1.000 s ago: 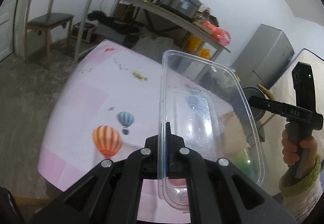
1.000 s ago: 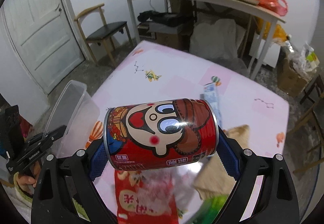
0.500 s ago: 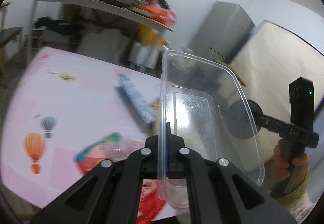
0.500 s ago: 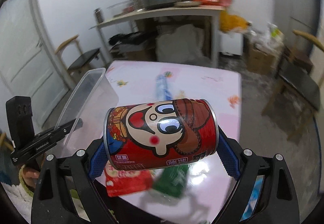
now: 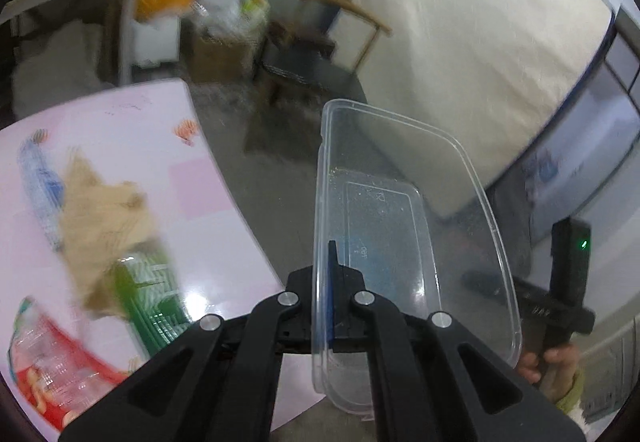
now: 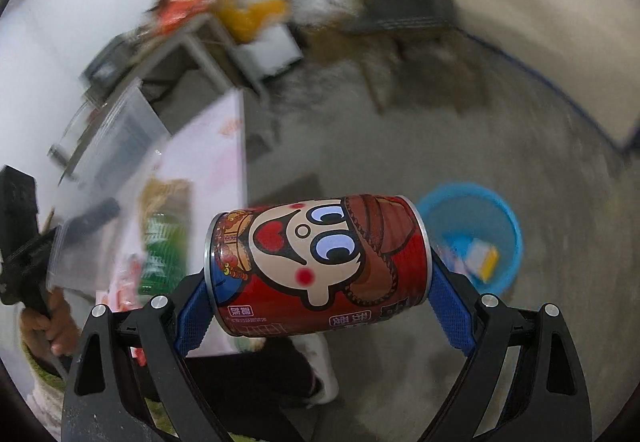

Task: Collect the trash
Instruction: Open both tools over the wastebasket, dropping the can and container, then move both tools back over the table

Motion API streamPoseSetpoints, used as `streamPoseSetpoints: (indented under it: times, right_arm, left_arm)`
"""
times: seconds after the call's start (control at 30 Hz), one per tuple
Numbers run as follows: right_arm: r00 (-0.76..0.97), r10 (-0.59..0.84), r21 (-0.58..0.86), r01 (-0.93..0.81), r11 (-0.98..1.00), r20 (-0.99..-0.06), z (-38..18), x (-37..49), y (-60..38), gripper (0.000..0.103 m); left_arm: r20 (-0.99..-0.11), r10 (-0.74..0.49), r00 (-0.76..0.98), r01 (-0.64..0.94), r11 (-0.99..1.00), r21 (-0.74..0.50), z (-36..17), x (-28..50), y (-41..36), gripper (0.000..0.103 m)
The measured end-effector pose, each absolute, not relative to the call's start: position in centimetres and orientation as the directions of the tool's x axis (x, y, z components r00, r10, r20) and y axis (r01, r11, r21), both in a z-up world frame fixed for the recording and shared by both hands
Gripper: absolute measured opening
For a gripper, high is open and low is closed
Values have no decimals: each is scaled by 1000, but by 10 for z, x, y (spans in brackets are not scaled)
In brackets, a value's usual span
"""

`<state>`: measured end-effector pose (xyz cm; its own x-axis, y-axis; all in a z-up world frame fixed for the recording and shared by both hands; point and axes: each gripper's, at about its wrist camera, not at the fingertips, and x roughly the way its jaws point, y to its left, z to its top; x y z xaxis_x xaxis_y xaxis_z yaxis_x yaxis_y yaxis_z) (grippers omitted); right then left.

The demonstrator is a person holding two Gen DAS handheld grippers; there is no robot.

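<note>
Basin (image 6: 505,218) on floor, chair (image 5: 320,42) behind, w/ table (image 5: 200,202) left.

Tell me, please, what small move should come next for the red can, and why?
Probably carry the right hand-held gripper on until the red cartoon can clamped in it hangs over the blue basin on the floor, which already holds some trash. The can sits left of it now.

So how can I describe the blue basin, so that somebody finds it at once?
Start at the pink table, then look at the grey floor to its right. The blue basin stands there, round, with some wrappers inside. Nothing else on the floor is bright blue.
</note>
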<state>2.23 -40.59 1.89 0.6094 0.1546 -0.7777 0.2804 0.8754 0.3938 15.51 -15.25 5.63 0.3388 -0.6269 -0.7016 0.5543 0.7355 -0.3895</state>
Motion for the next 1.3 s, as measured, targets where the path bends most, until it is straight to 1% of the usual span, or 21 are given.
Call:
streamPoseSetpoints:
  times: [0.1, 0.23, 0.33, 0.43, 0.47, 0.5, 0.53, 0.57, 0.6, 0.7, 0.9, 1.1, 1.3]
  right_arm:
    - [550, 170, 434, 394, 810, -818, -37, 16, -444, 87]
    - [482, 189, 446, 501, 741, -856, -95, 24, -480, 87]
    - [449, 194, 442, 554, 705, -872, -125, 31, -505, 88]
    - [435, 182, 432, 591, 682, -882, -151, 49, -529, 88]
    - [436, 175, 430, 602, 673, -883, -157, 50, -536, 89]
    - [433, 169, 425, 610, 669, -886, -162, 54, -542, 89]
    - [423, 163, 417, 624, 661, -891, -172, 56, -550, 89]
    - [415, 161, 414, 640, 647, -895, -181, 56, -557, 90]
    - [415, 164, 417, 646, 639, -895, -186, 55, -560, 90]
    - [415, 148, 410, 665, 624, -898, -199, 55, -567, 90]
    - [467, 126, 442, 666, 600, -875, -196, 37, -573, 90]
    - [501, 94, 446, 650, 616, -860, -183, 24, -566, 90]
    - [554, 63, 440, 580, 685, -830, -144, 9, -538, 90]
  left_arm:
    - [-759, -599, 256, 567, 729, -384, 37, 166, -202, 0]
    - [-838, -524, 152, 575, 737, -356, 0, 183, -274, 0]
    - [-871, -478, 115, 581, 743, -332, -22, 192, -316, 1]
    - [-874, -477, 95, 579, 740, -341, -36, 203, -357, 2]
    - [-871, -484, 87, 578, 737, -352, -40, 205, -365, 4]
    - [-869, -489, 79, 576, 734, -361, -41, 209, -370, 14]
    - [-867, -492, 79, 564, 739, -368, -43, 211, -377, 31]
    - [-863, -497, 87, 548, 748, -375, -43, 211, -379, 38]
    - [-858, -505, 94, 537, 751, -384, -41, 212, -379, 46]
    - [-834, -543, 99, 534, 736, -415, -36, 211, -374, 52]
    - [-802, -578, 153, 538, 729, -423, -8, 207, -329, 54]
    - [-772, -597, 217, 574, 718, -393, 24, 176, -284, 58]
    - [-725, -632, 273, 602, 700, -384, 49, 140, -223, 65]
